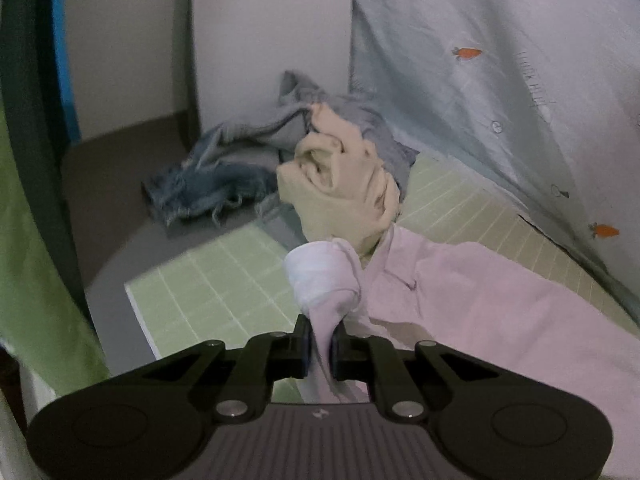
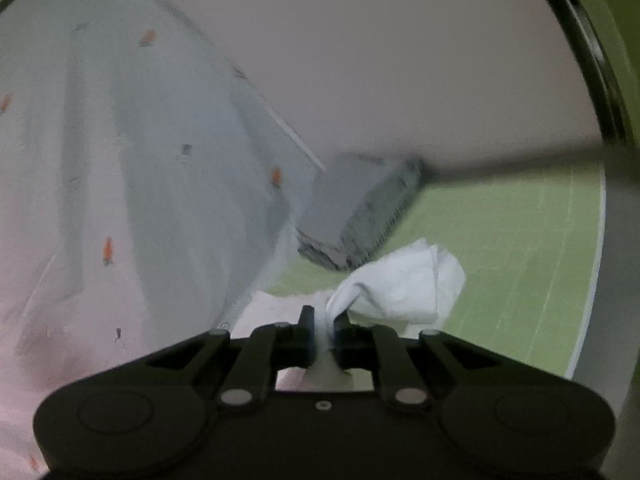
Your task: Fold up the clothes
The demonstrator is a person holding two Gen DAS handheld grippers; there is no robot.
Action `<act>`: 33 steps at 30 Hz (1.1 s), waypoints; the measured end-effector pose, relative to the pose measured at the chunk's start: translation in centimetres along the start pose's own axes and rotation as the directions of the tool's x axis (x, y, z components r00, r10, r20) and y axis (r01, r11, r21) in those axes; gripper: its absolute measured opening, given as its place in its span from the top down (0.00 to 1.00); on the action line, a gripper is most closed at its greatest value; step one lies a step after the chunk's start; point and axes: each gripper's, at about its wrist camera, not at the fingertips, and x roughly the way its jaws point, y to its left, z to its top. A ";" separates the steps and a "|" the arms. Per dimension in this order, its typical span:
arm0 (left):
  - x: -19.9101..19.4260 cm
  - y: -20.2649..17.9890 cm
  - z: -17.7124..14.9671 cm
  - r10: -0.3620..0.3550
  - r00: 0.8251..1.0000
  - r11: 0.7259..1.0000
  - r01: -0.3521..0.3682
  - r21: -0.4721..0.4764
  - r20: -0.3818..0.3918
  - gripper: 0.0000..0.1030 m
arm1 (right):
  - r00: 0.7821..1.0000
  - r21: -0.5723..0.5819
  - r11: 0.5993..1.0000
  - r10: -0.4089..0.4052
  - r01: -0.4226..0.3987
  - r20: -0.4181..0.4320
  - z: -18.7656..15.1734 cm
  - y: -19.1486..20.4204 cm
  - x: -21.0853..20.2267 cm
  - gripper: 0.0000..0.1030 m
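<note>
A pale pink garment point(image 1: 500, 312) lies spread over the green grid mat point(image 1: 208, 292). My left gripper point(image 1: 320, 332) is shut on a bunched edge of it, just above the mat. My right gripper point(image 2: 323, 328) is shut on another bunched white-pink part of the garment point(image 2: 404, 284), lifted slightly over the mat point(image 2: 520, 264). A light blue cloth with orange carrot prints point(image 1: 500, 80) hangs between the two views and also shows in the right wrist view point(image 2: 160, 184).
A pile of unfolded clothes sits at the far end of the mat: a cream piece point(image 1: 340, 188), grey cloth point(image 1: 280, 128) and frayed denim point(image 1: 208, 188). A grey folded stack point(image 2: 360, 216) lies on the mat. A white wall stands behind.
</note>
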 end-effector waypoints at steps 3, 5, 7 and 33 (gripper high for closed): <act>-0.9 -1.0 0.6 -0.018 0.999 1.000 0.018 0.000 0.028 0.89 | 0.999 -0.065 0.997 0.051 -0.051 -0.003 0.2 2.4 1.2 0.90; 0.0 -1.6 0.9 -0.013 0.999 1.000 0.013 -0.017 0.032 0.89 | 0.997 -0.095 0.993 0.076 -0.076 -0.005 0.4 3.3 2.6 0.90; 1.4 -1.7 1.0 0.003 1.000 0.997 -0.003 -0.077 -0.001 0.89 | 0.999 -0.062 0.997 0.051 -0.052 -0.010 0.5 2.9 4.8 0.90; 16.8 -13.2 7.9 0.035 0.999 0.987 -0.037 -0.154 -0.019 0.86 | 0.984 -0.238 0.969 0.023 -0.065 -0.177 0.6 18.6 36.7 0.97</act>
